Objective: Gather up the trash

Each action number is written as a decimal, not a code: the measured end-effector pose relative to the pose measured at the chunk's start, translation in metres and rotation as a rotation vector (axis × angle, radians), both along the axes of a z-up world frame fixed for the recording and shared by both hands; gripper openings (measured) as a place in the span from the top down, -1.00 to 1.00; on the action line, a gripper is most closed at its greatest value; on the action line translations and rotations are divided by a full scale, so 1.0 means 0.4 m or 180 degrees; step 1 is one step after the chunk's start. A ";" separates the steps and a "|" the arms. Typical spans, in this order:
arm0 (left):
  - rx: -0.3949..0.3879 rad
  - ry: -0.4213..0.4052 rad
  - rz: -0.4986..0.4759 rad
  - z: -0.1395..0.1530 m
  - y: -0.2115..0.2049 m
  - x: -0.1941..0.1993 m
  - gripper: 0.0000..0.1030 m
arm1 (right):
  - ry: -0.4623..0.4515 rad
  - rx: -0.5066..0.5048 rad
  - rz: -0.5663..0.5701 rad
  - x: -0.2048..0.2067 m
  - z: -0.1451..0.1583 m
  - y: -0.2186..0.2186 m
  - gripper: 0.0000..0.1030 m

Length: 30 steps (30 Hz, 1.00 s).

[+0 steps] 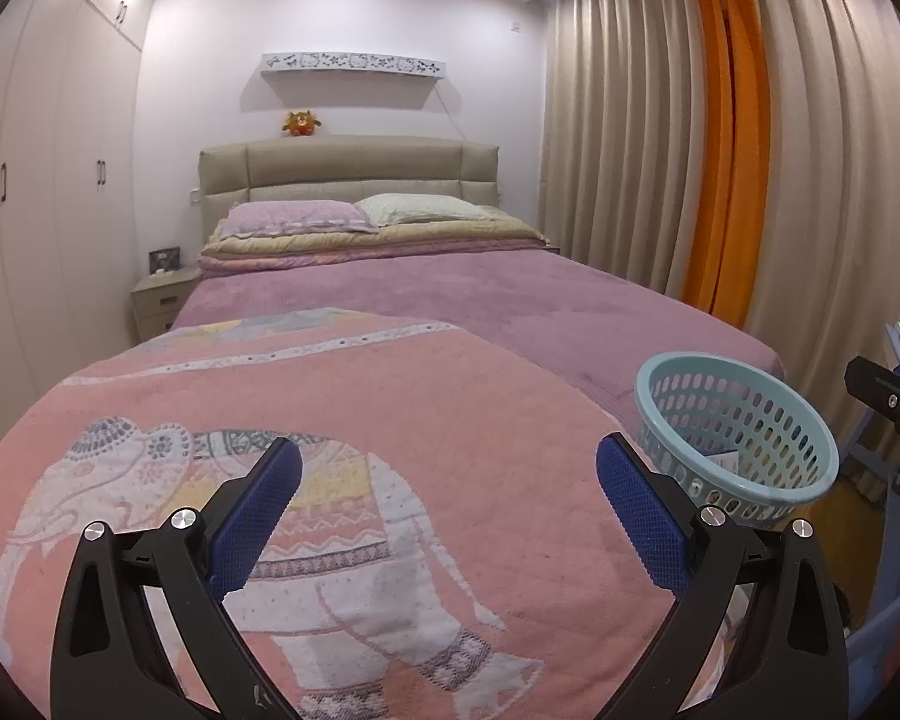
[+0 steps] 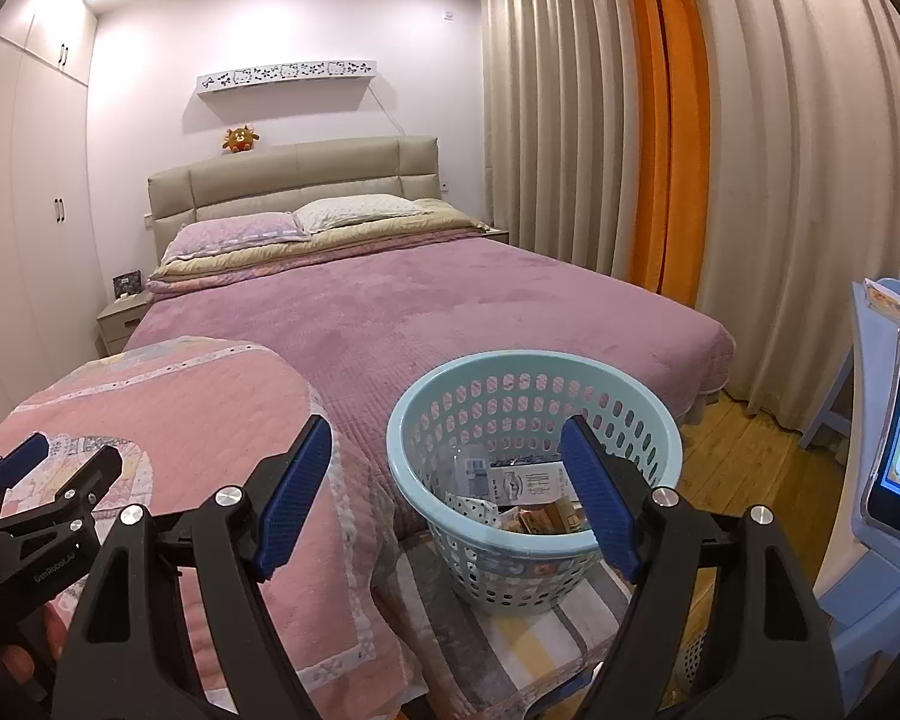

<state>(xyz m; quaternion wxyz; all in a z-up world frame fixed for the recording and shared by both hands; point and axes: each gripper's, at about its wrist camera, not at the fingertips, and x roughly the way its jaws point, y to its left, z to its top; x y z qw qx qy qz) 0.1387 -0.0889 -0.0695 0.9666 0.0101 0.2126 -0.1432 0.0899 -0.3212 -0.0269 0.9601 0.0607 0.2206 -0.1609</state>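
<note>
Sitting at the lower centre of the right wrist view, on the foot of the bed: a pale blue perforated round plastic basket (image 2: 534,456), already holding small printed cartons and paper scraps (image 2: 522,486), presumably parked there as the drop point so collected trash stays within easy reach of both hands. Showing again at the right edge of the left wrist view, just beyond the pink elephant-print quilted blanket (image 1: 390,420) spread over the mauve bedcover (image 1: 510,300). No loose trash showing on the bed in either view; judging from that, the collecting looking close to finished.

Hovering low in frame and tilting gently downward toward the bed: the left gripper (image 1: 449,492), blue-padded fingers (image 1: 258,516) spread wide and released, nothing between them, only the elephant print behind. Hanging likewise over the basket's near rim: the right gripper (image 2: 447,480), fingers (image 2: 600,492) parted and empty, framing the basket's opening without touching it.
</note>
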 end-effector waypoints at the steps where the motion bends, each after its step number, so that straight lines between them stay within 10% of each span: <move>1: -0.0004 0.0000 0.0002 0.000 0.000 -0.001 -0.86 | 0.0001 0.0000 0.0000 0.000 0.000 0.001 -0.45; 30: 0.0048 -0.0077 0.0026 0.006 0.002 -0.008 -0.85 | 0.0033 0.0018 0.0057 0.016 -0.008 0.002 -0.45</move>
